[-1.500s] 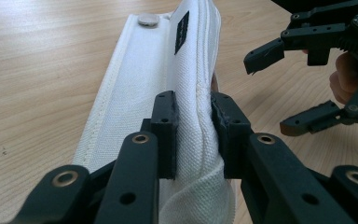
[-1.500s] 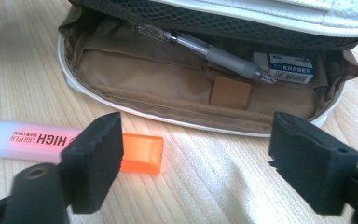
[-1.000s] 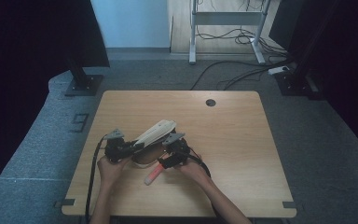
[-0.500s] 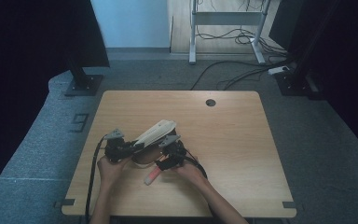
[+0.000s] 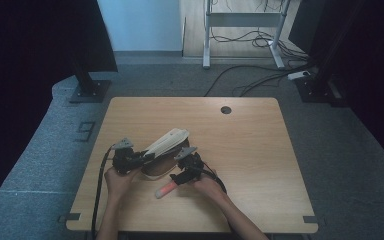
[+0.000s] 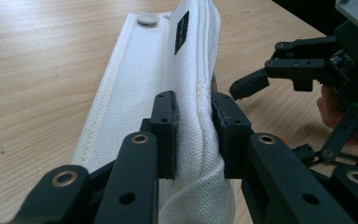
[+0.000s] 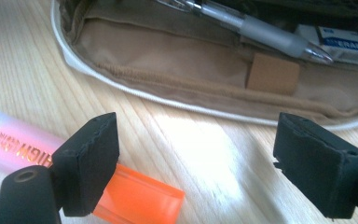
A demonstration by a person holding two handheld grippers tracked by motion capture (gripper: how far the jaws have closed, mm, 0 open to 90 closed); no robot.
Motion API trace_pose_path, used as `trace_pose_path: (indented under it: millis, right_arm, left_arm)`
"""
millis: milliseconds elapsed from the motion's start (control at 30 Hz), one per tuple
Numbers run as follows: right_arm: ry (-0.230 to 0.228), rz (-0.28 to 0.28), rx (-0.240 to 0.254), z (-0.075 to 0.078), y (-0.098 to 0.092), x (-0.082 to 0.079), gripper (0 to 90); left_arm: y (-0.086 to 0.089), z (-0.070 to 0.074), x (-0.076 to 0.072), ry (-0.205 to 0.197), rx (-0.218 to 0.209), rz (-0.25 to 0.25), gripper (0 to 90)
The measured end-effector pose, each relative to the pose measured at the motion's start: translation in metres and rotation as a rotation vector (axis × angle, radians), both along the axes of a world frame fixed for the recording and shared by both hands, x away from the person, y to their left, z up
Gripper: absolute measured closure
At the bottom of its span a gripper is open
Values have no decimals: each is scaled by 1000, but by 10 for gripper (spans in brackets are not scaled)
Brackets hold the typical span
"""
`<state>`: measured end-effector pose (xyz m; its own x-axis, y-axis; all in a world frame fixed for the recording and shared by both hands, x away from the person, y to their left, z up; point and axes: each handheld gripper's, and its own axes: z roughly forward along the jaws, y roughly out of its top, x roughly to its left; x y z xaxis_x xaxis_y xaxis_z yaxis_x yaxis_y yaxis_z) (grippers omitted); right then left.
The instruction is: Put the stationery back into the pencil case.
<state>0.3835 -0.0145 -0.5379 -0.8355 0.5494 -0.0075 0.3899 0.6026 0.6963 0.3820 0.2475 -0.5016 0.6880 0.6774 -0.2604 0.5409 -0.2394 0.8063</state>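
Note:
A white fabric pencil case (image 5: 167,142) lies open on the wooden table (image 5: 250,150). My left gripper (image 5: 139,160) is shut on its raised white flap (image 6: 193,126), with the cloth pinched between both pads. My right gripper (image 5: 180,176) hovers just in front of the case's mouth, jaws open (image 7: 200,168) and nothing between them. An orange highlighter (image 7: 135,196) with a frosted cap lies on the table under the left pad (image 7: 91,163); in the high view this highlighter (image 5: 166,189) lies just nearer than the right gripper. The tan lining (image 7: 177,60) holds a clear pen (image 7: 261,32) and a white eraser (image 7: 340,44).
A round cable hole (image 5: 225,110) sits near the table's far edge. The left gripper's cable (image 5: 100,185) runs off the near left edge. Beyond the table stand a dark stand base (image 5: 87,90) and floor cables (image 5: 250,80).

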Motion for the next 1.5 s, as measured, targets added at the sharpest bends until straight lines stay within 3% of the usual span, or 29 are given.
trace_pose_path:
  millis: [567, 800, 1267, 1500]
  right_arm:
    - [25, 31, 24, -4, -34, -27, 154]
    - [42, 61, 43, 2, -44, -36, 174]
    - [68, 129, 79, 8, -37, -53, 179]
    - [90, 181, 62, 0, -27, -63, 178]
  left_arm:
    - [-1, 0, 0, -1, 4, -2, 722]
    - [0, -1, 0, -1, 3, -3, 721]
    - [-1, 0, 0, -2, 7, -4, 721]
    - [-1, -1, 0, -2, 7, -5, 720]
